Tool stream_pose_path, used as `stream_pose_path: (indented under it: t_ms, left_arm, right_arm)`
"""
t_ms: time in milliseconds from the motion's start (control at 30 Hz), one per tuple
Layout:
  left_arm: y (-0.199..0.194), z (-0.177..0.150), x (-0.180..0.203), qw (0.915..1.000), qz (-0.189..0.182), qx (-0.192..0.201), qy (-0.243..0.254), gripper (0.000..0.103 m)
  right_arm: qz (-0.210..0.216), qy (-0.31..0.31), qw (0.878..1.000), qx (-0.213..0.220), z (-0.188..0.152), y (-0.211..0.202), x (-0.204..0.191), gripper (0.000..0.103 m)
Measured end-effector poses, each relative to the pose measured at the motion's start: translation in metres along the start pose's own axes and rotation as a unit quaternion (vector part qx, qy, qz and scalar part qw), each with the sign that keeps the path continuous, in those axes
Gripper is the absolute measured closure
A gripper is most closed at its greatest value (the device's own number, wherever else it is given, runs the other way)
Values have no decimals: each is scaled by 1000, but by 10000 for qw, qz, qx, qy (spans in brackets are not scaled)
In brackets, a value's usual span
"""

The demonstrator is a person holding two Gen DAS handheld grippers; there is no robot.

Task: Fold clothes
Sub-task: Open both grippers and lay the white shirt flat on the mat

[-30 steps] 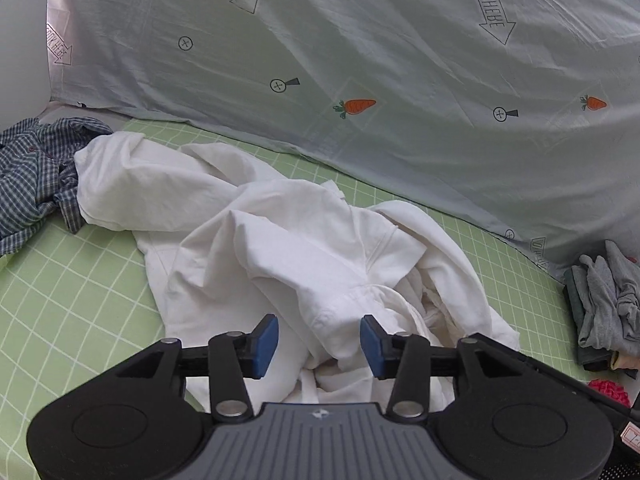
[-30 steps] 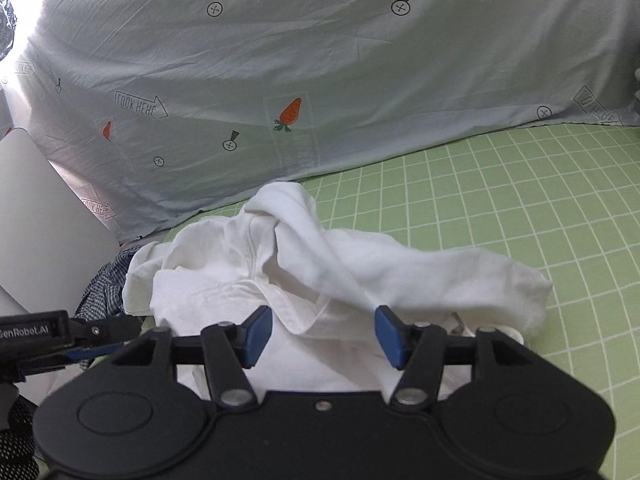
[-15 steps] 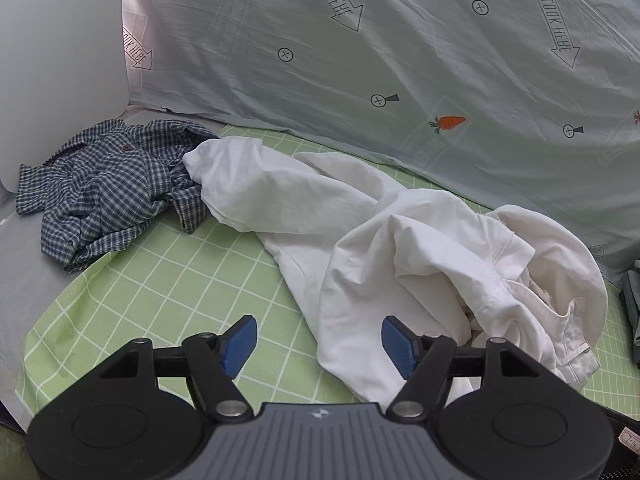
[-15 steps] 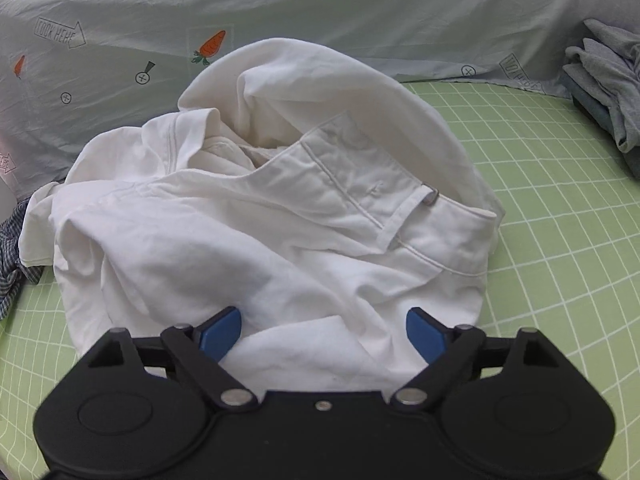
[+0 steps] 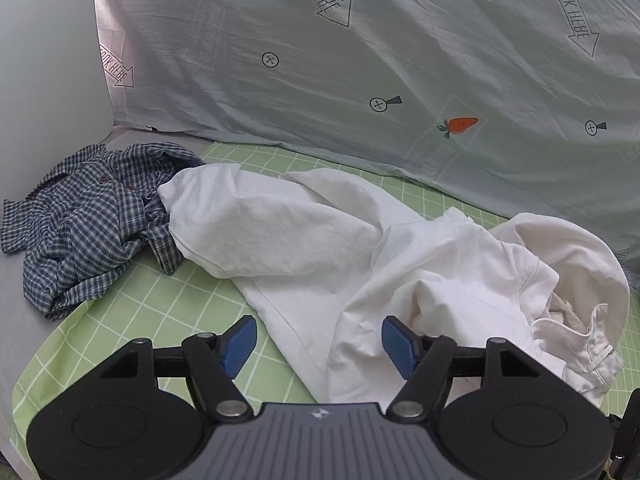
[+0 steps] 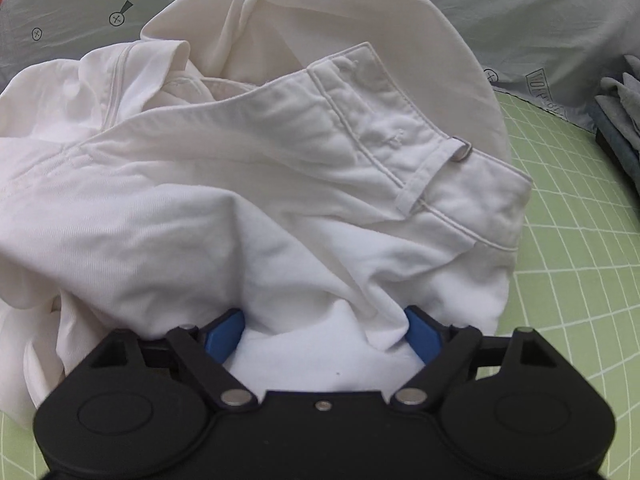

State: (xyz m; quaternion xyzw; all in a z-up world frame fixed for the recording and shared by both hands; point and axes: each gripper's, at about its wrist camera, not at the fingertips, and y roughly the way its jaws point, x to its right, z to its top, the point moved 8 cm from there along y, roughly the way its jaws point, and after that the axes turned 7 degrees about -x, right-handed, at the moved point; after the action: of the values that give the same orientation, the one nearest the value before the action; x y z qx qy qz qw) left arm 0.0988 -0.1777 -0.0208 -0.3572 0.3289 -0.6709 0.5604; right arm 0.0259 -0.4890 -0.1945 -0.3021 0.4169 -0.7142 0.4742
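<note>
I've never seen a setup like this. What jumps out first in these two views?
A crumpled pair of white trousers sprawls across the green checked mat, its waistband filling the right view. A rumpled blue plaid shirt lies at its left end, touching one leg. Behind hangs a pale sheet printed with carrots; the right hand-held gripper is closing with white cloth between its blue pads.

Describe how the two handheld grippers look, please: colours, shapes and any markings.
The left gripper has black linkage arms, round black side discs, blue finger pads, silver pivot pins and a ribbed grey centre with a small logo. The right gripper is similar, but its centre is plain black with one screw.
</note>
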Motion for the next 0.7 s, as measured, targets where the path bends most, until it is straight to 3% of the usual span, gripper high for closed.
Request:
stream_pose_path:
  t_ms: [100, 267, 433, 700]
  left_arm:
    - [8, 1, 5, 9999, 38, -109, -38, 33]
    - [14, -8, 11, 9996, 118, -259, -4, 33]
    - [24, -13, 6, 9988, 191, -409, -174, 33]
    - [45, -13, -3, 9972, 253, -642, -305, 33]
  right_arm:
    - [-177, -86, 9997, 166, 22, 9, 24, 16]
    - [-1018, -73, 9941, 360, 76, 25, 87, 16]
    - [-1522, 116, 9871, 480, 95, 1, 94, 25]
    - [-909, 830, 9872, 1012, 100, -59, 40, 24]
